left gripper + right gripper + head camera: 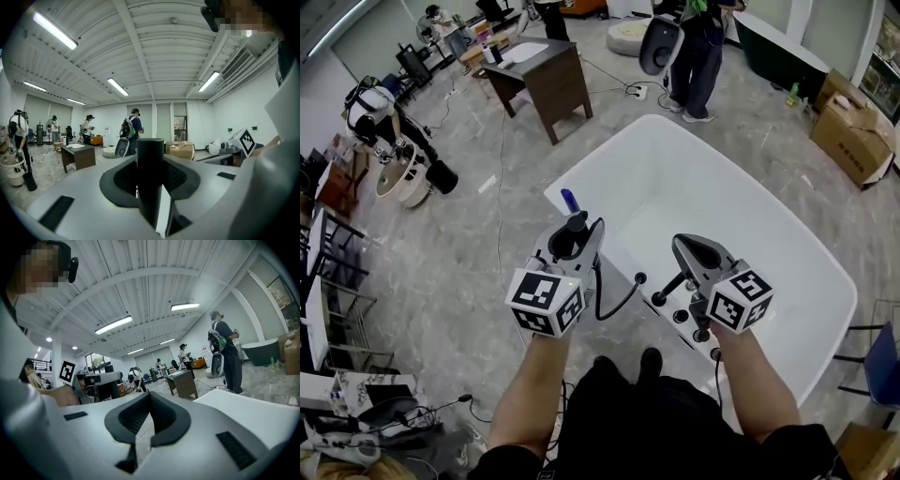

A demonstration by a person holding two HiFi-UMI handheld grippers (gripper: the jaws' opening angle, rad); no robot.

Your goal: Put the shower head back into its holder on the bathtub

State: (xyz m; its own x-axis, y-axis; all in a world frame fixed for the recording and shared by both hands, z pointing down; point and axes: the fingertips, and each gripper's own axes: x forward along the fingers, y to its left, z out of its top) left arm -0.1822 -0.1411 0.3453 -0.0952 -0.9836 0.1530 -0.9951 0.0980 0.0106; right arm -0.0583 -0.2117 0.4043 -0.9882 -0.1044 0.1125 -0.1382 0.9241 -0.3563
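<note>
The large white oval freestanding bathtub [609,148] lies ahead of and below both pairs of jaws, its bare white basin open to the head view. Its near rim passes under the right gripper.

The left gripper [575,228], grey with a marker cube at its back, is clamped on the black cylindrical shower head handle [150,176]. The handle sits squarely between the pads. Its long axis stands upright, crossing the line of the jaws at a right angle. Its rounded top rises above the jaws and its lower end drops out of sight beneath them.

The right gripper [149,397], of the same make, has its jaws closed tip to tip, with only an empty hollow behind the tips. It sits level with the left gripper, just to its right.

A thin black hose [614,305] hangs below the left jaws and curves across to the tub's near rim. It ends there beside a row of small black tap fittings [680,316], which lie under the right jaws.
</note>
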